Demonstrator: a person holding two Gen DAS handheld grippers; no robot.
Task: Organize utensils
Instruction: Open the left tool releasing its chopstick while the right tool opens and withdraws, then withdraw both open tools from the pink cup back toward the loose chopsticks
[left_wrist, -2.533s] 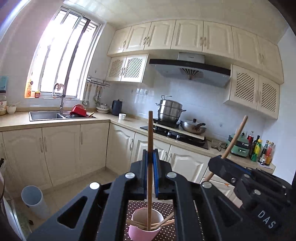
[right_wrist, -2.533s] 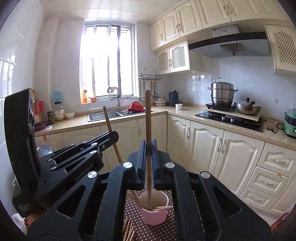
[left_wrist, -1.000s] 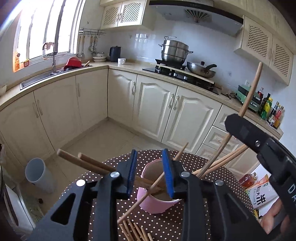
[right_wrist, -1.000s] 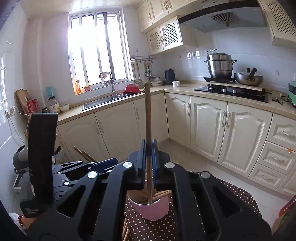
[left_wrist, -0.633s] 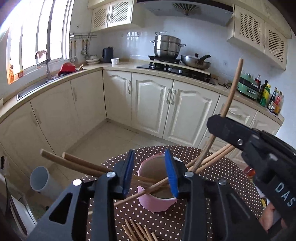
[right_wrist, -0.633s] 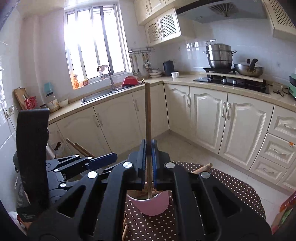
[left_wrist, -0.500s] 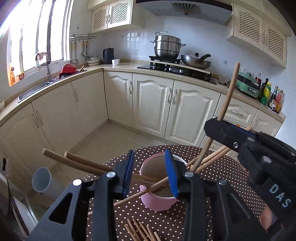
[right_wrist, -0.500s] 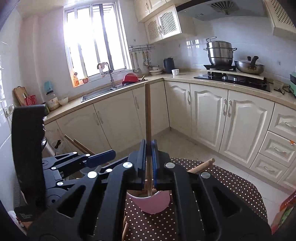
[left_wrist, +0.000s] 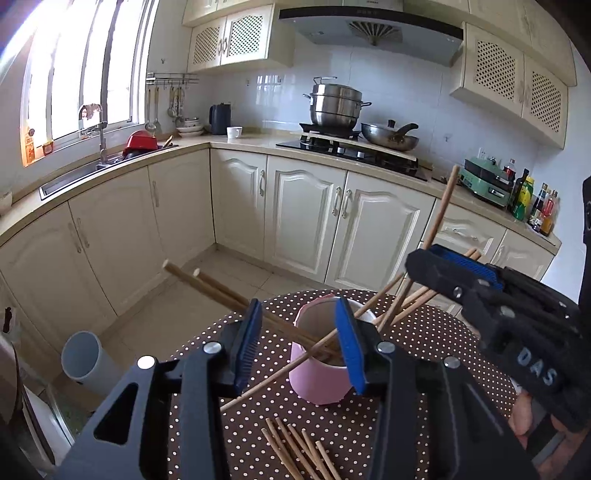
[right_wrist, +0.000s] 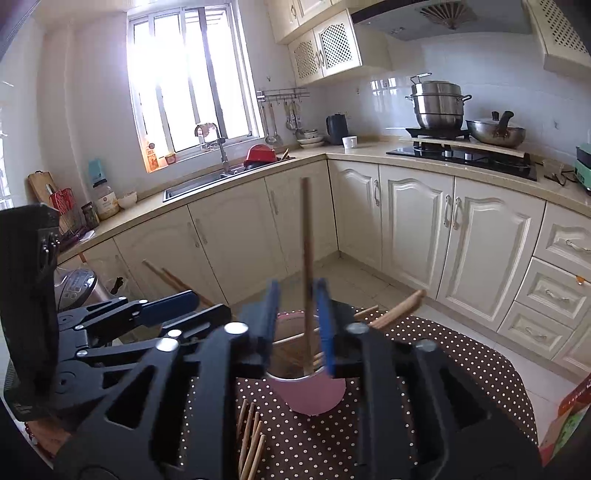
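Chopsticks are gathered in a pink cup (left_wrist: 320, 373) that stands on a round table covered by a brown cloth with white dots (left_wrist: 436, 354). Several sticks lean out over the cup's rim to both sides, two long ones (left_wrist: 210, 290) pointing away to the left. Loose chopsticks (left_wrist: 295, 452) lie flat on the cloth in front of the cup.

Left gripper (left_wrist: 301, 345) is held just above and in front of the cup, jaws spread wide with nothing between the blue pads. Right gripper (right_wrist: 300, 325) is held over the cup mouth, jaws parted. One chopstick (right_wrist: 306, 258) stands nearly upright between its pads, lower end inside the cup; a gap is seen on either side of the stick, though the frame is blurred there. In the left wrist view the same stick is seen tilted, passing the right gripper's fingers (left_wrist: 461, 264).
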